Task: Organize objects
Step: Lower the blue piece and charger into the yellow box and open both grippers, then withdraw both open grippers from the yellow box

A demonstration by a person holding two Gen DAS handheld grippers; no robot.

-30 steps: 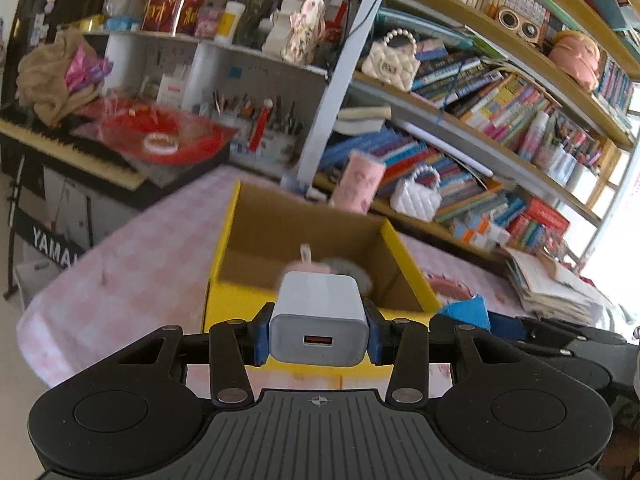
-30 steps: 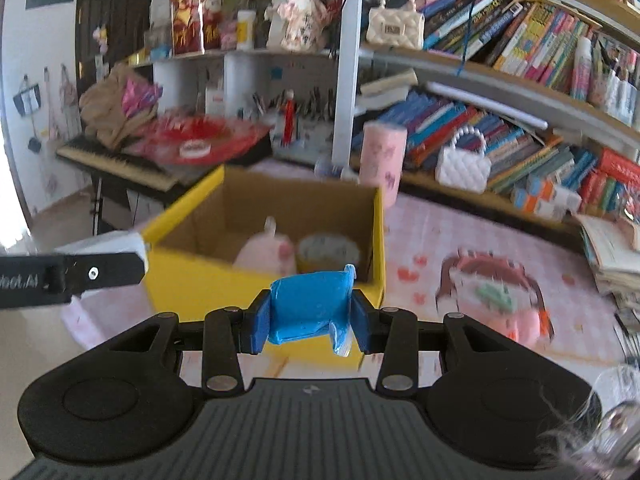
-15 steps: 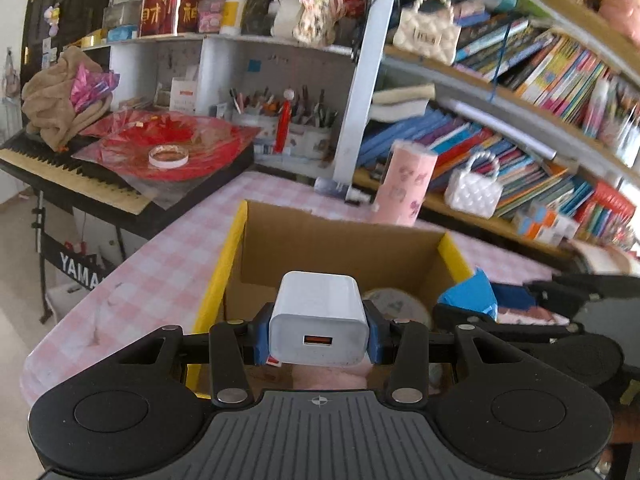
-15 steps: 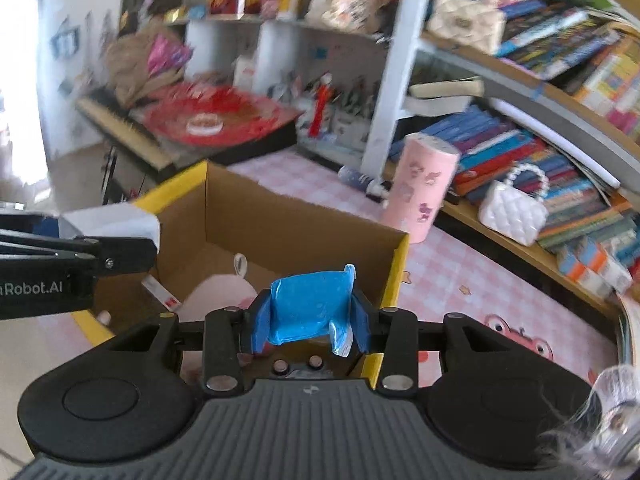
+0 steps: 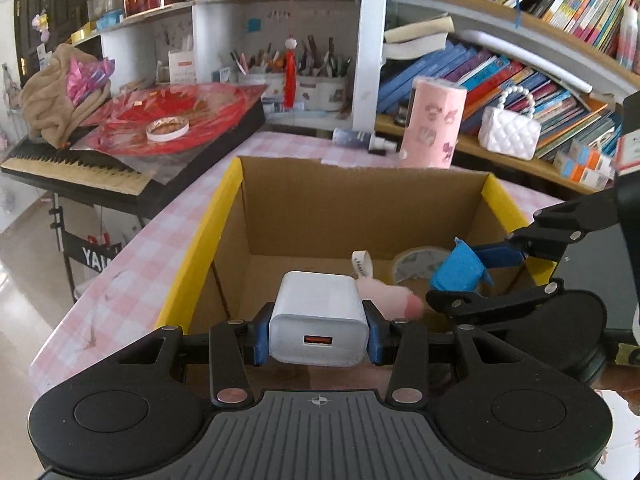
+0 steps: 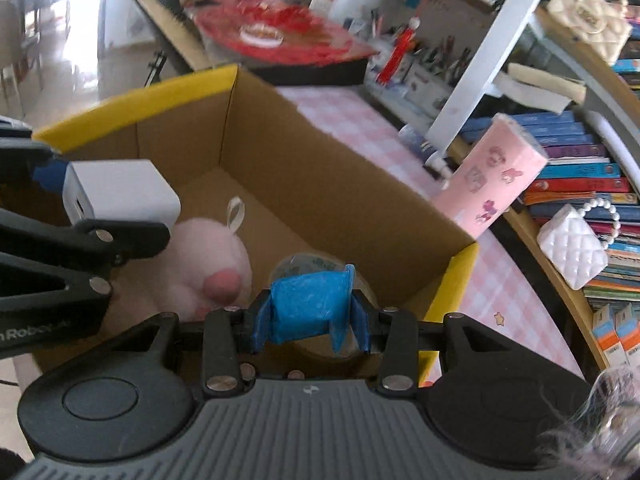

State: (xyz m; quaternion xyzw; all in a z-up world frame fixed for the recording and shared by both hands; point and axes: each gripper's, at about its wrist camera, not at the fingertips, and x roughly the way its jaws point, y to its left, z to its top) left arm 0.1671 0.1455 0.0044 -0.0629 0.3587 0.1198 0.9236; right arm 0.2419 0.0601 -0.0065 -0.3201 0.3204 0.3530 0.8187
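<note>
An open cardboard box with yellow edges [image 5: 362,204] [image 6: 320,168] sits on the pink checked table. Inside it lie a pink plush toy [image 5: 386,300] [image 6: 204,260] and a roll of clear tape [image 5: 416,266] [image 6: 304,262]. My left gripper [image 5: 318,330] [image 6: 60,184] is shut on a white USB charger [image 5: 318,320] [image 6: 120,194], held over the box's near left part. My right gripper [image 6: 310,314] [image 5: 468,276] is shut on a crumpled blue packet [image 6: 310,306] [image 5: 460,266], held over the box's right side above the tape roll.
A pink printed cylinder [image 5: 432,124] [image 6: 492,176] and a small spray bottle [image 5: 360,138] stand behind the box. Bookshelves with white quilted bags [image 5: 510,130] [image 6: 572,248] rise beyond. A keyboard with red wrapping [image 5: 172,118] stands left of the table.
Both grippers have moved forward and down, from in front of the box to over its opening. Each still carries its object. The right view has rolled, so the box looks tilted.
</note>
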